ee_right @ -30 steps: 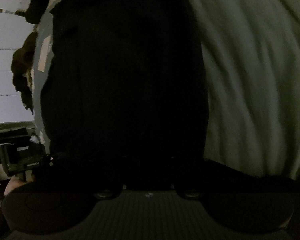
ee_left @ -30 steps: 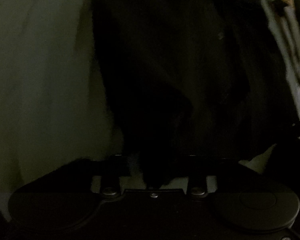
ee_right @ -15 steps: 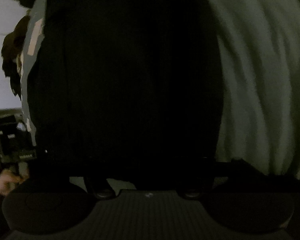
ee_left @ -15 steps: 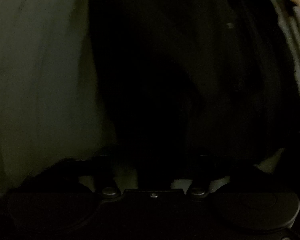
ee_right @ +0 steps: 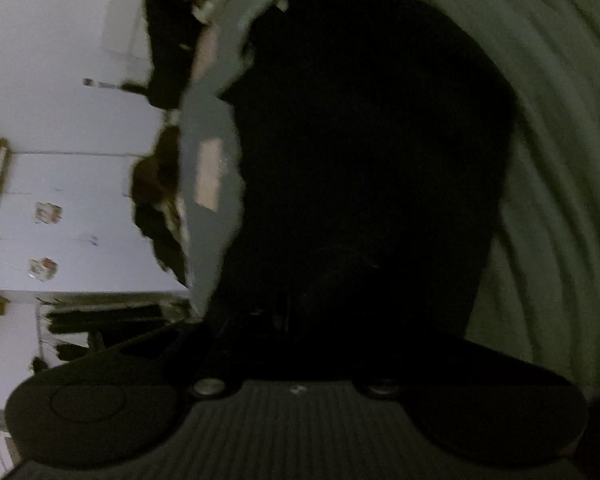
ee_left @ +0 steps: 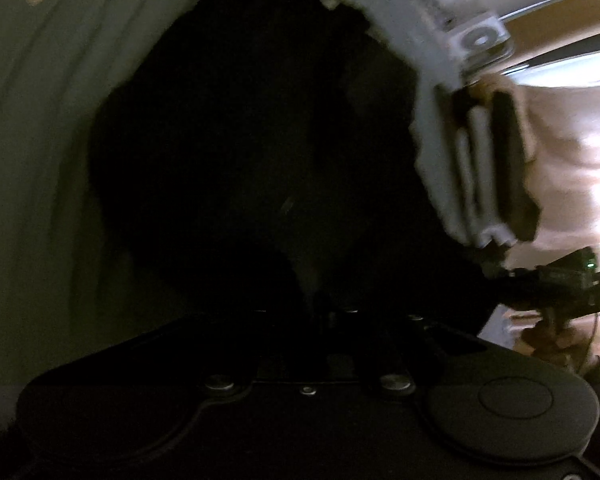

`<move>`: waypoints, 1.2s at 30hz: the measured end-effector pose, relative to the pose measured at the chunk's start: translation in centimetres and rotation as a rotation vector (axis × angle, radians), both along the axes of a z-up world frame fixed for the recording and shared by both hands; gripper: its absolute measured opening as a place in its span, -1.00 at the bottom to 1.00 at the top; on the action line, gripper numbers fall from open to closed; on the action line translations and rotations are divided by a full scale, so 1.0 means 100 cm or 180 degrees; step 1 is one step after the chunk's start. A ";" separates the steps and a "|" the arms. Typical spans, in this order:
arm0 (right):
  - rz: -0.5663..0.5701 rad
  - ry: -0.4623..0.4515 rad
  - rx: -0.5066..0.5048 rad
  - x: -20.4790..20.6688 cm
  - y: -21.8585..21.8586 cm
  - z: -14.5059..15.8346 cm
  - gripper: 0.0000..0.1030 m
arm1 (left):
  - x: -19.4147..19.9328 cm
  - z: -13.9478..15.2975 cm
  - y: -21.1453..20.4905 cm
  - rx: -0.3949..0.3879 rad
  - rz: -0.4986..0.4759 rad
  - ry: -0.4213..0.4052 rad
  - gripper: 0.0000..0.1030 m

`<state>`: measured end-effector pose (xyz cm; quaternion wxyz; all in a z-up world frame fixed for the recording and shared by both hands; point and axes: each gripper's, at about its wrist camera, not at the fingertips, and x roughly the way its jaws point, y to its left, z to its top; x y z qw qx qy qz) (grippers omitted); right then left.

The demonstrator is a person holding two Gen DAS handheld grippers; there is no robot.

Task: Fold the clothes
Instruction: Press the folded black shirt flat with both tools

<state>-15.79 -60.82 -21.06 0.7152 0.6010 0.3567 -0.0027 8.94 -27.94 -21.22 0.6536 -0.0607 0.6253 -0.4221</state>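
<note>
A black garment lies spread on a pale green bed sheet and fills the middle of both dim views. My left gripper is at the garment's near edge, its jaws closing with the dark cloth pinched between the fingertips. In the right wrist view the same black garment runs straight ahead. My right gripper is closing on the near edge there, its fingers almost lost against the cloth. The right gripper also shows at the left view's right side, held by a hand.
A stack of folded clothes lies at the bed's edge beyond the garment. Dark clothes hang or lie past the bed's side, with a white wall behind. The sheet stretches rumpled to the right.
Both grippers have risen and tipped upward, so the bed's edge and the room now show. Both pairs of jaws have come together on the garment's near edge, which lifts with them.
</note>
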 end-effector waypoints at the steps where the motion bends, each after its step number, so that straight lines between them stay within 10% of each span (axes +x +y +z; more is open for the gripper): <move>1: -0.0044 -0.0051 0.0014 0.006 -0.009 0.006 -0.85 | 0.005 0.005 -0.012 -0.0039 -0.0018 -0.0022 -0.80; 9: -0.0456 -0.0226 -0.0068 0.088 -0.092 0.037 -0.85 | 0.090 0.038 -0.103 -0.0165 0.0023 -0.0252 -0.80; 28: -0.0849 0.0098 -0.0511 0.279 -0.279 0.041 -0.81 | 0.291 0.065 -0.252 0.0378 0.0171 -0.0426 -0.80; 31: -0.0825 0.0396 -0.0642 0.304 -0.290 0.026 -0.51 | 0.311 0.051 -0.283 0.0463 0.0212 -0.0383 -0.78; 32: -0.0797 0.0518 -0.0712 0.311 -0.293 0.023 0.01 | 0.313 0.050 -0.286 0.0573 0.0200 -0.0349 -0.75; 33: -0.0765 0.0643 -0.0804 0.316 -0.295 0.022 0.38 | 0.314 0.048 -0.288 0.0683 0.0187 -0.0315 -0.51; 36: -0.0451 0.0785 -0.1233 0.322 -0.293 0.036 0.66 | 0.299 0.061 -0.280 0.0668 -0.0059 -0.0599 0.56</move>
